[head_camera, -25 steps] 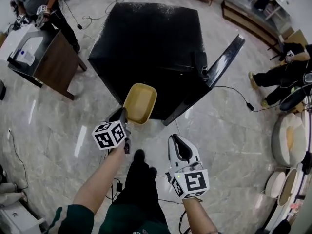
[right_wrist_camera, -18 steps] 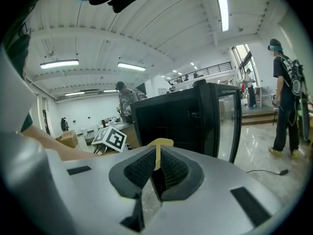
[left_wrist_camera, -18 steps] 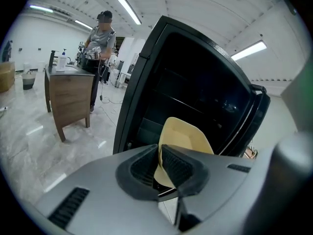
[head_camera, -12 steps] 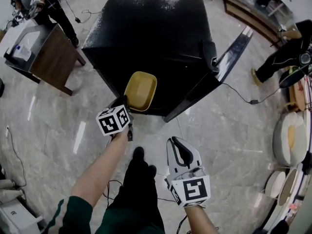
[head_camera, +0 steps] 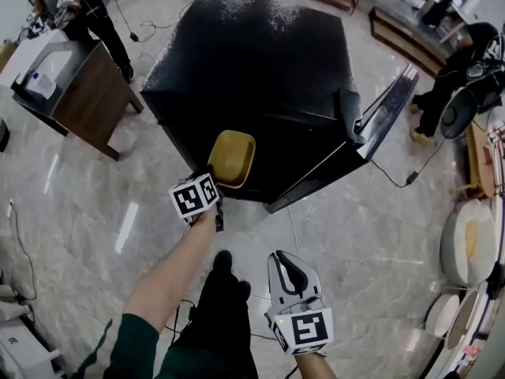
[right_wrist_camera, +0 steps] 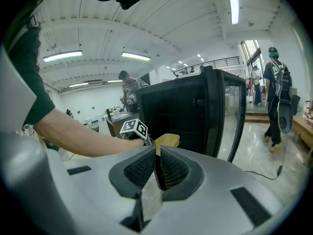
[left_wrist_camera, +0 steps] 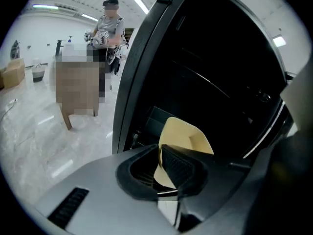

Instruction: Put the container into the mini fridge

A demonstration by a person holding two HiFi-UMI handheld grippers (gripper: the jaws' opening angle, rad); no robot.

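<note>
One yellow container (head_camera: 231,158) (left_wrist_camera: 183,136) is sitting in the left hand-held gripper (head_camera: 213,178) (left_wrist_camera: 160,153), whose jaws are pinching its near rim. It is facing open side up, and its long side is pointing away from the gripper, toward the open front of the one black mini fridge (head_camera: 252,61). The right hand-held gripper (head_camera: 288,263) (right_wrist_camera: 156,163) is hanging low, jaws pressed together and holding nothing.

Mini fridge (head_camera: 252,61) interior's too dark to make out any shelves. At its mouth, the container (left_wrist_camera: 188,137) has its near edge buried btwn the left gripper (left_wrist_camera: 160,152) jaws. Person (head_camera: 77,8) far left of fridge: head cut off by head view's top edge.
</note>
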